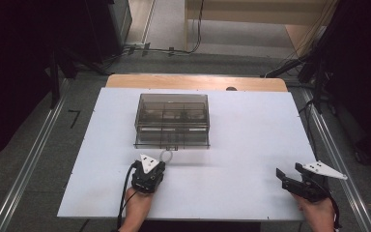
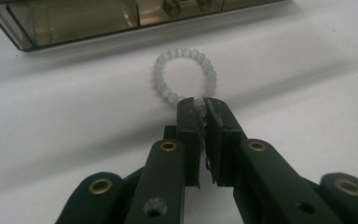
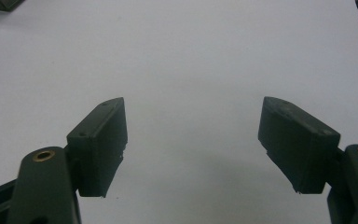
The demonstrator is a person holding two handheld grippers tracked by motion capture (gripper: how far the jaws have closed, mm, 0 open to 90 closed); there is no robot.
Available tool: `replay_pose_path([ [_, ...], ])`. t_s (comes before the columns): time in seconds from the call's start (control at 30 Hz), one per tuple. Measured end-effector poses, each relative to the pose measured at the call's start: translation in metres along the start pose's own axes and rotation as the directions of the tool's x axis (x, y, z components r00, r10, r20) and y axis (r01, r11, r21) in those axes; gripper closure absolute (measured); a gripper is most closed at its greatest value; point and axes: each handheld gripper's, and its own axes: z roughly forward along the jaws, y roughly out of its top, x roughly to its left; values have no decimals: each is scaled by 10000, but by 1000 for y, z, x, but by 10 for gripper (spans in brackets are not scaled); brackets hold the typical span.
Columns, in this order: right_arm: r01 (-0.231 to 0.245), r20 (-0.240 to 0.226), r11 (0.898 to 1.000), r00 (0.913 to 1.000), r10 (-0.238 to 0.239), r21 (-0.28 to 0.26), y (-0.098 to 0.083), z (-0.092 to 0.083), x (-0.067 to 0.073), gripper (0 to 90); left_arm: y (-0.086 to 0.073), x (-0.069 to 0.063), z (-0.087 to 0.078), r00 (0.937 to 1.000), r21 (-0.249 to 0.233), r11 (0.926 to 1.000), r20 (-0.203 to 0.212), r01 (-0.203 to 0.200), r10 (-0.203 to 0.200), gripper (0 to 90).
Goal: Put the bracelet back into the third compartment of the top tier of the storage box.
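A bracelet of pale translucent beads (image 2: 185,74) lies on the white table (image 1: 251,145), just in front of a smoky clear plastic compartment box (image 1: 172,119). My left gripper (image 2: 200,105) is shut on the near side of the bracelet (image 1: 166,155), the beads pinched between its pads. In the high view the left gripper (image 1: 157,162) sits at the table's front centre-left. My right gripper (image 1: 290,170) rests near the front right corner, open, with only bare table between its jaws (image 3: 193,130).
The compartment box (image 2: 74,18) has several cells, some holding small dark items. The white board lies on a wooden table top (image 1: 193,80). Floor rails, cables and dark stands surround the table.
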Motion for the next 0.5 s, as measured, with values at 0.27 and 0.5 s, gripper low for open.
replay_pose_path([
  [0.27, -29, 18, 10000, 10000, 29, 18, 0, 0, 0, 222, 6, 1, -11, 9996, -444, 9987, 170, 236, -229, 849],
  [0.5, -29, 26, 10000, 10000, 29, 17, 0, 0, 0, 223, 10, 2, -18, 9992, -679, 9972, 270, 323, -305, 849],
])
